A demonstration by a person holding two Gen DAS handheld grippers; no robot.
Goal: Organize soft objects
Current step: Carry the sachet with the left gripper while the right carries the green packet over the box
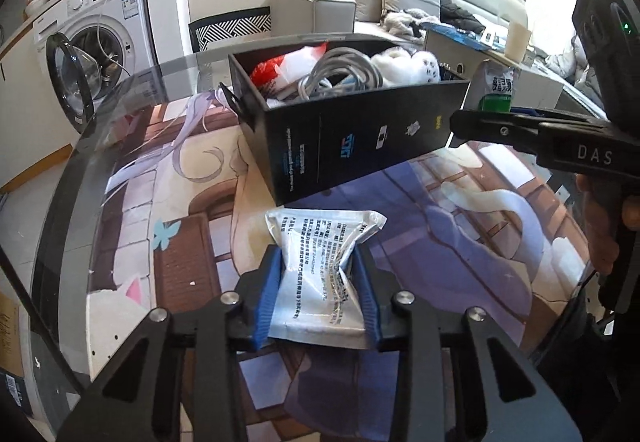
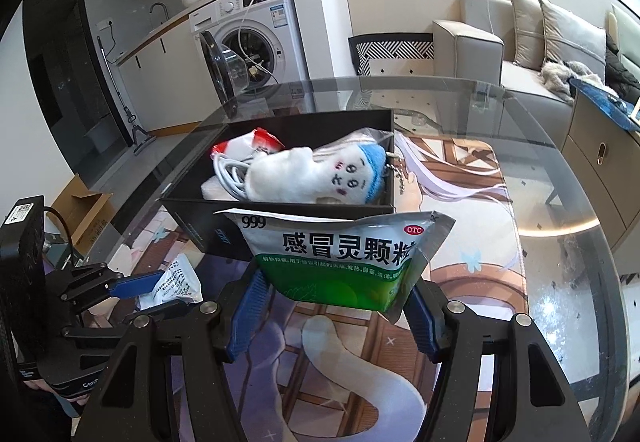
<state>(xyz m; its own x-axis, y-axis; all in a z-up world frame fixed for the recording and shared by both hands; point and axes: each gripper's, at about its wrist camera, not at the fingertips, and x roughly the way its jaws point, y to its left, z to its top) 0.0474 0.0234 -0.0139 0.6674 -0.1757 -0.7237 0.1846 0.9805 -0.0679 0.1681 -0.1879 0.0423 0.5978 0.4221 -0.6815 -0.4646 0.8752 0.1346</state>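
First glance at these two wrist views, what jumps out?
Each tool grips a packet: the right tool holds a green-and-white foil medicine pouch, the left tool a silver printed sachet. Just beyond them, on the anime-print table mat, sits an open black cardboard box holding a white plush toy and coiled grey cable.

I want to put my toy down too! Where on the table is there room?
The printed mat lies bare right of the black box, toward the table's glass rim. The box is crowded: plush toy, white cable, red-white bag. Both grippers, holding the green packet and silver packet, fill the near side.
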